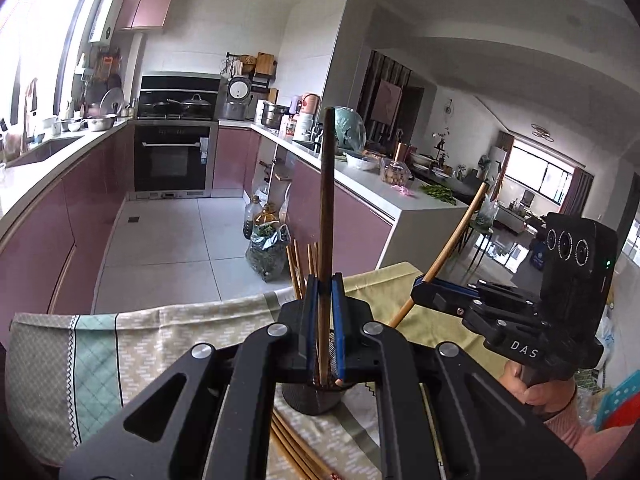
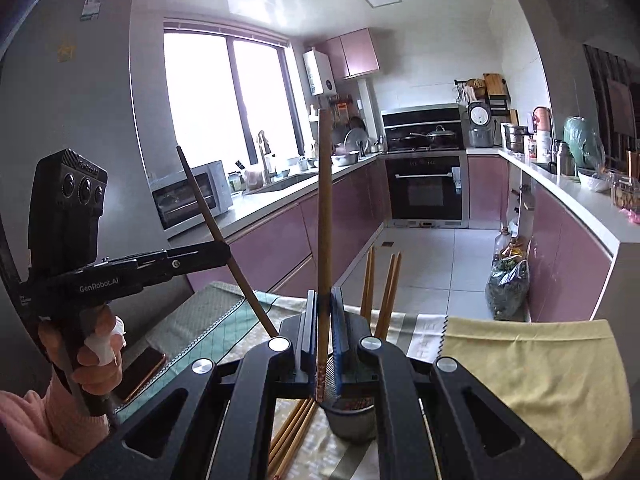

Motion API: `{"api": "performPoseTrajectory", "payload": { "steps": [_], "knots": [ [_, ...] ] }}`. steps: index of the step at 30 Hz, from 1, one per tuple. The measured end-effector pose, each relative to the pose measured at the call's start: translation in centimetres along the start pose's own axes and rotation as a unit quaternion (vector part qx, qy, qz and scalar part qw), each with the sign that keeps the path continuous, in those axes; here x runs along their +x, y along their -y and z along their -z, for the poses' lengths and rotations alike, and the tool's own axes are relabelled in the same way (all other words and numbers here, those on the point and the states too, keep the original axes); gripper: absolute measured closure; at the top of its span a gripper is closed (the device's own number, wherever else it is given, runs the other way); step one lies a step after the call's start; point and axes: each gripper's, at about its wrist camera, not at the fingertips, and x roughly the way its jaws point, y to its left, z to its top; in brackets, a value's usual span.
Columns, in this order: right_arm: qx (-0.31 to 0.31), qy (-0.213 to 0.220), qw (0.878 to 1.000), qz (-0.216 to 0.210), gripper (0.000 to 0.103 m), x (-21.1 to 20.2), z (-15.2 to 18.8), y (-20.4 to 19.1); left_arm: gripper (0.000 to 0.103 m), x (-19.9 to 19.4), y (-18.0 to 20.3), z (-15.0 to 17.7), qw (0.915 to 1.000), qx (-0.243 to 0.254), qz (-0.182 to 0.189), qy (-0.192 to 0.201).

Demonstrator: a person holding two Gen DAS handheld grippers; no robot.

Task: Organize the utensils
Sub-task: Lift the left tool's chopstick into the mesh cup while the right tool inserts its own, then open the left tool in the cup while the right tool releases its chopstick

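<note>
Two chopsticks are up in the air, one pinched in each pair of tongs, and both stand nearly upright because that is how they must go into the holder. The left gripper (image 1: 325, 280) has its blue pads pressed together on a dark brown chopstick (image 1: 327, 184), gripped low on the shaft so most of it rises above the jaws. The right gripper (image 2: 325, 294) clamps a lighter bamboo chopstick (image 2: 325, 200) the same way; seen from the left tongs, it leans outward at a slant. Directly below both sets of jaws sits the dark mesh chopstick holder (image 1: 316, 398), which already has several chopsticks (image 2: 382, 292) standing in it, their tips poking up just beyond the fingers. My guess is that each stick is poised with its lower end over the holder's mouth so it can simply be dropped in. More loose chopsticks (image 2: 294, 428) lie flat on the patterned tablecloth (image 1: 100, 352) beside the holder's base, under the tongs, so sorting is not finished. A phone (image 2: 140, 372) rests on the cloth near the person's left hand (image 2: 94, 356), well clear of the work.
</note>
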Motion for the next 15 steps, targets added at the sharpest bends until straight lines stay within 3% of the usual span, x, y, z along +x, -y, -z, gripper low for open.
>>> {"api": "performPoseTrajectory", "payload": {
  "steps": [4,15],
  "knots": [
    [0.003,-0.006,1.000,0.009,0.098,1.0,-0.4,0.9,0.096,1.5,0.7,-0.3,0.9996,0.014,-0.022,-0.010],
    [0.002,-0.094,0.995,0.017,0.098,5.5,1.8,1.9,0.096,8.1,-0.4,2.5,0.9930,0.019,-0.027,-0.113]
  ]
}}
